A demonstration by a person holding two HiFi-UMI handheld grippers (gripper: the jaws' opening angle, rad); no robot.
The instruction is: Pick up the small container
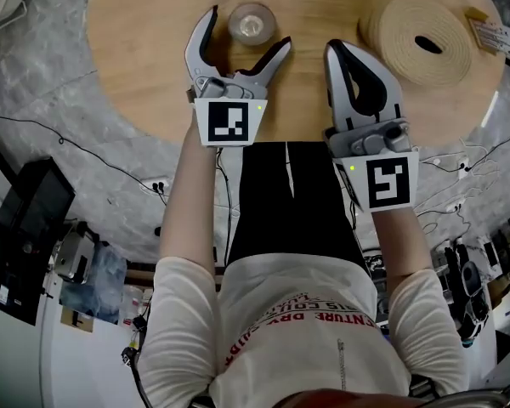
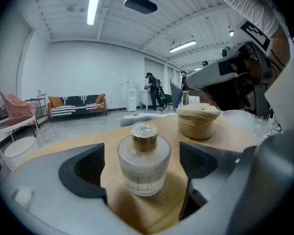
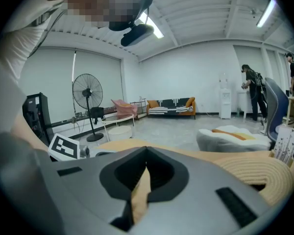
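Your left gripper (image 1: 247, 31) is spread wide, and the small container (image 1: 252, 23) stands upright on the table (image 1: 144, 66) between its jaws, near the tips, with neither pad touching it. I judge you've straddled it this way so that closing catches the frosted body below the gold cap. Your right gripper (image 1: 338, 53), just right of the left one, has its jaws pressed together on nothing and looks parked out of the way. A coil of flat woven band (image 1: 421, 41) lies ahead of it, to the right. The container's contents can't be made out, its print is too small to read, and the right gripper view doesn't show it.
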